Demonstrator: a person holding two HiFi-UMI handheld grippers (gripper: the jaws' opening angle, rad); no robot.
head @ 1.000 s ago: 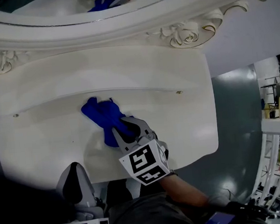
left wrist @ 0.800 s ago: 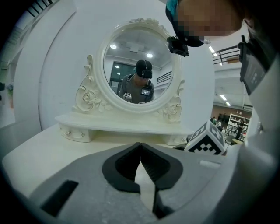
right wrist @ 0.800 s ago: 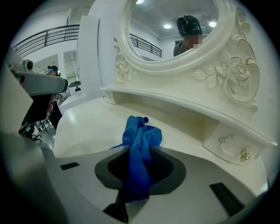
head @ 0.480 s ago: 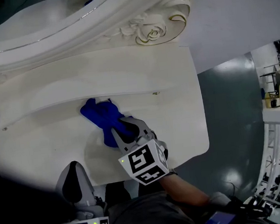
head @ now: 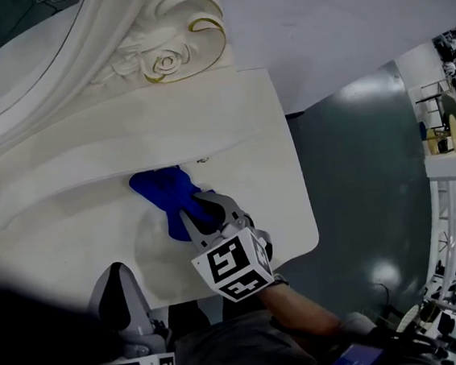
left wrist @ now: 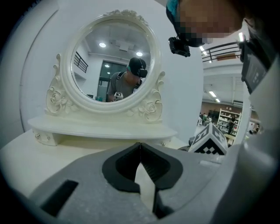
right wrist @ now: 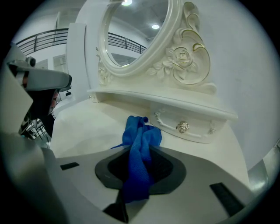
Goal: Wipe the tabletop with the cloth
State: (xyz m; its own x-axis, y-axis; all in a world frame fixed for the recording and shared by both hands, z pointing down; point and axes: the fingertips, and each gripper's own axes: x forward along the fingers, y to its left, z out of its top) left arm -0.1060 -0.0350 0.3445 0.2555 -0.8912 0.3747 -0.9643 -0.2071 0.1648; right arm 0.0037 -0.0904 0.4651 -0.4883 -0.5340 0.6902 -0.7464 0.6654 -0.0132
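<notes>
Little tells you how much is wiped: the tabletop [head: 71,226] looks evenly pale all over, so judge the job as midway at best. Your right gripper [head: 198,208] is clenched on the cloth [head: 164,191], whose free end lies bunched on the top just in front of the mirror's [left wrist: 111,65] right side. The stretch before the mirror's left side is probably still to do. Your left gripper [left wrist: 140,151] has its jaws closed on nothing, by the edge farthest from the mirror. Under the mirror a drawer shelf [right wrist: 192,114] with a knob [right wrist: 182,127] stands right behind the cloth and would block any stroke pushed farther toward the mirror.
</notes>
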